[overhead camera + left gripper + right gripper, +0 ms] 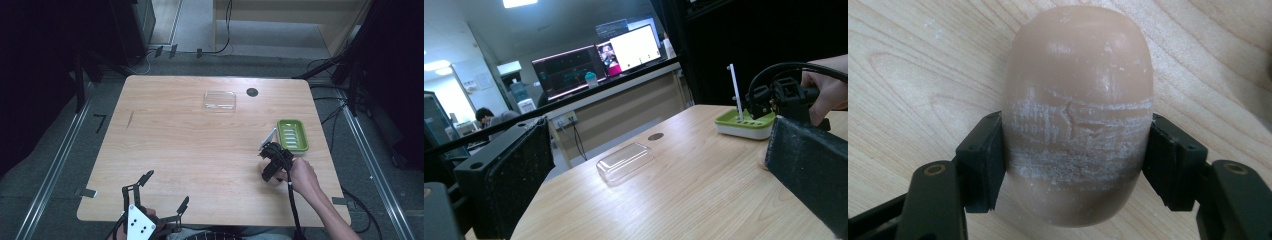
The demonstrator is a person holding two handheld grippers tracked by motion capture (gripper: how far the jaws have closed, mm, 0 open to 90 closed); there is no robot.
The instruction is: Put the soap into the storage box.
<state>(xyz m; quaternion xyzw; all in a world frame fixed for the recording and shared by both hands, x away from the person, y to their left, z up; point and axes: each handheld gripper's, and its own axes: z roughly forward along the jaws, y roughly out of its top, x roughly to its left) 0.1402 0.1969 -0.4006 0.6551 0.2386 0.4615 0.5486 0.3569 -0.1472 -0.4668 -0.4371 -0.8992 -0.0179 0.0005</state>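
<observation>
Wooden table (200,150) stretches beneath both grippers. At its near edge, the left gripper (165,192) rests with jaws spread wide, holding nothing. A clear plastic lid (219,100) lies toward the far side; a green soap dish (293,135) sits at the right edge. Just beside it, the right gripper (1075,150) clamps a tan soap bar (1078,100) against the tabletop.

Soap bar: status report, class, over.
Right hand-held gripper shut on soap bar, beside green soap dish. Left hand-held gripper open, idle. Path clear.
</observation>
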